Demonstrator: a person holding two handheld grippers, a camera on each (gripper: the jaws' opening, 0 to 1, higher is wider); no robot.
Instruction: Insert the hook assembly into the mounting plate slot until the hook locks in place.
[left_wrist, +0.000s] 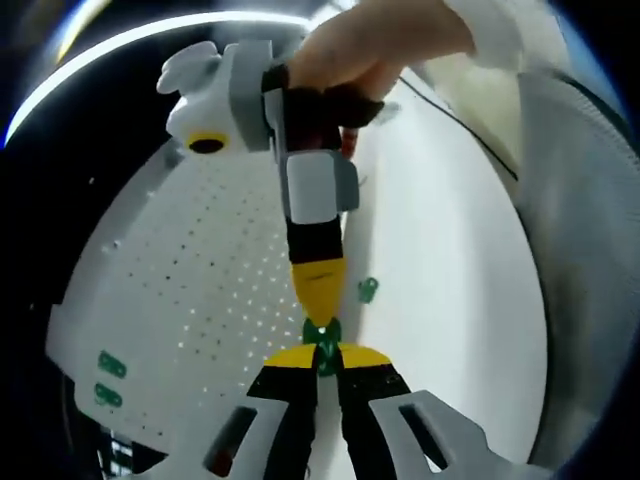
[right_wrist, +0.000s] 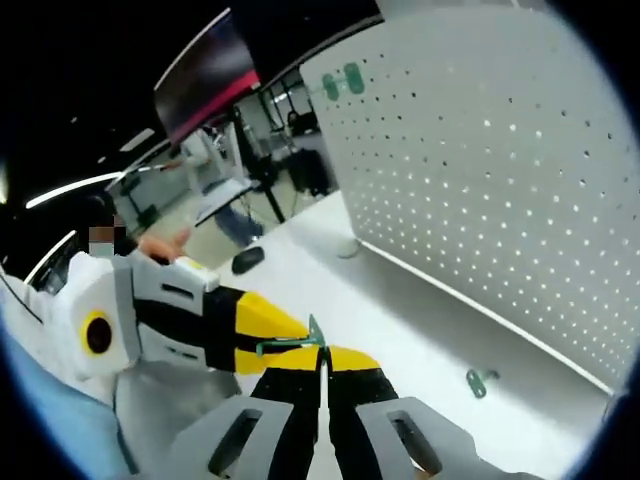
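A small green hook (left_wrist: 322, 338) hangs in the air between both grippers' yellow tips. My left gripper (left_wrist: 322, 357) rises from the bottom of the left gripper view, shut on the hook's near end. My right gripper (left_wrist: 320, 312) comes down from the top in a person's hand (left_wrist: 380, 45), with its tips shut on the far end. In the right gripper view the hook (right_wrist: 292, 345) lies sideways across my right gripper (right_wrist: 322, 363), and the left gripper (right_wrist: 298, 335) reaches in from the left. The white perforated mounting plate (left_wrist: 190, 270) (right_wrist: 500, 170) stands upright on the table.
A loose green hook (left_wrist: 368, 290) (right_wrist: 480, 381) lies on the white table (left_wrist: 450, 300) in front of the plate. Two green hooks (left_wrist: 108, 378) sit on the plate's corner, and a green hook (right_wrist: 342, 80) sits on its top corner. Office furniture stands beyond the table.
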